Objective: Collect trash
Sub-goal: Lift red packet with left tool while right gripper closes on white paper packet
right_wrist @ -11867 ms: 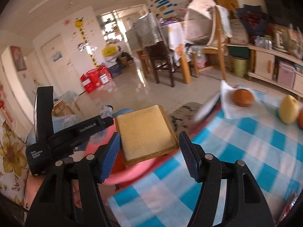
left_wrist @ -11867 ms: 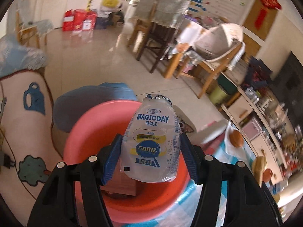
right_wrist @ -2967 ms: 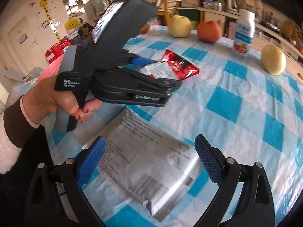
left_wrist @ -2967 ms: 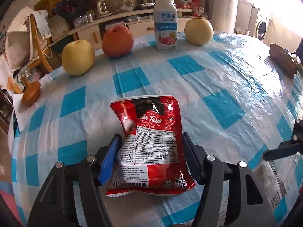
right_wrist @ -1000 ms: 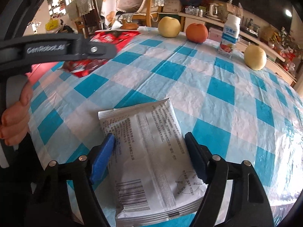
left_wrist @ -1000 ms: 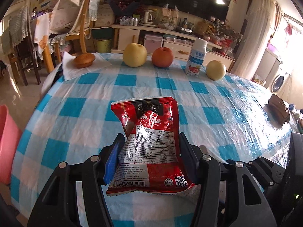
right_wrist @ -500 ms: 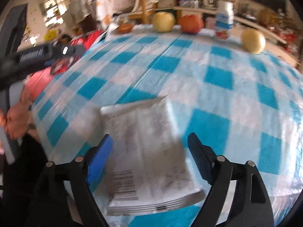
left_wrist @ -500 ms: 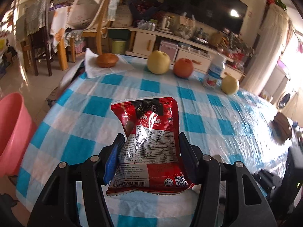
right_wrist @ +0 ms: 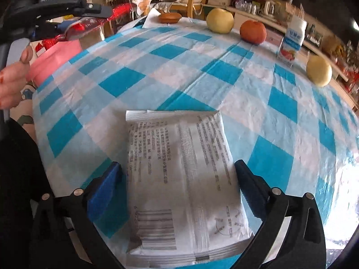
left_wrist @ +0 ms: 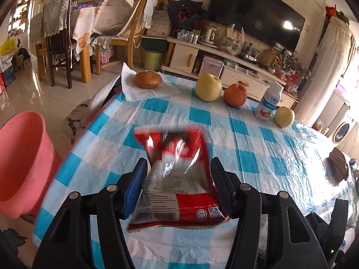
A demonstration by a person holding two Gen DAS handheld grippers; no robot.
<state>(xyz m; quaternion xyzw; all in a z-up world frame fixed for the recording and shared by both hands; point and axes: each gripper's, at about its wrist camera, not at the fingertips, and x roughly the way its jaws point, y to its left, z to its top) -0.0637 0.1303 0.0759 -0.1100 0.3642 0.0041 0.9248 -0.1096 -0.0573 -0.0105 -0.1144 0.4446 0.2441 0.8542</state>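
I have the left gripper (left_wrist: 178, 179) clenched on the red packet (left_wrist: 177, 179) near the pink bin (left_wrist: 20, 157), undelivered, while my right gripper (right_wrist: 179, 187), jaws just spread wide, straddles the white packet (right_wrist: 181, 179) lying ungrasped on the tabletop (right_wrist: 224, 71).

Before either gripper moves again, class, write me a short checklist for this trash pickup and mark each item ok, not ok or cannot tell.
1. Left gripper clamped on the red packet: ok.
2. Red packet clear of the table: ok, seen lifted in the right view.
3. Pink bin in sight beside the table: ok.
4. Right gripper astride the white packet: ok.
5. Right gripper gripping the white packet: not ok, its jaws have just been opening.
6. Room left in the bin: cannot tell.
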